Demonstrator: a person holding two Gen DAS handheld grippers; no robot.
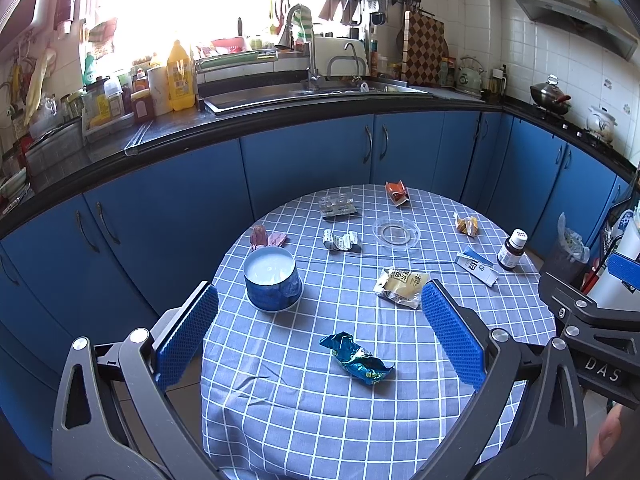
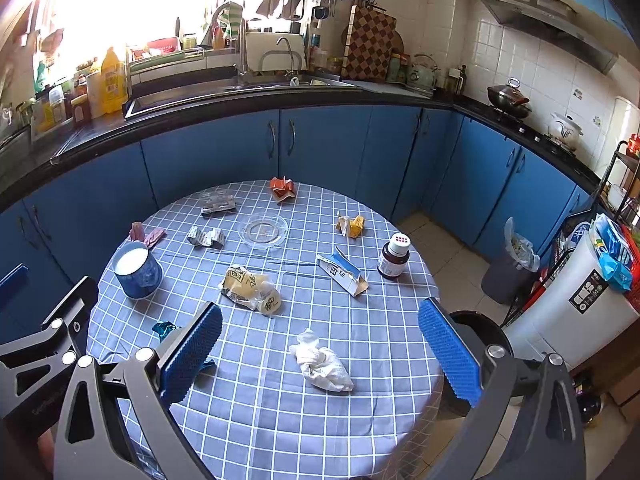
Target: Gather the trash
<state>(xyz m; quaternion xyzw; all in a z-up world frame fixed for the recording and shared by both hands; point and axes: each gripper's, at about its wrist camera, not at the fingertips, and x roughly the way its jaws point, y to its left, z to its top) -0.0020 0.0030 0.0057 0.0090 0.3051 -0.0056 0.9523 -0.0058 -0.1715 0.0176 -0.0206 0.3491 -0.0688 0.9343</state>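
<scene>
A round table with a blue checked cloth carries scattered trash. My left gripper is open and empty, with a crumpled blue wrapper lying between its fingers on the cloth. My right gripper is open and empty above a crumpled white tissue. A yellow wrapper, a torn blue-white carton, a silver wrapper, an orange wrapper, a yellow scrap and pink wrappers lie further back.
A blue cup stands at the table's left, a clear glass dish at its middle, a brown medicine bottle at its right. A lined trash bin stands on the floor to the right, beside a white appliance. Blue cabinets ring the table.
</scene>
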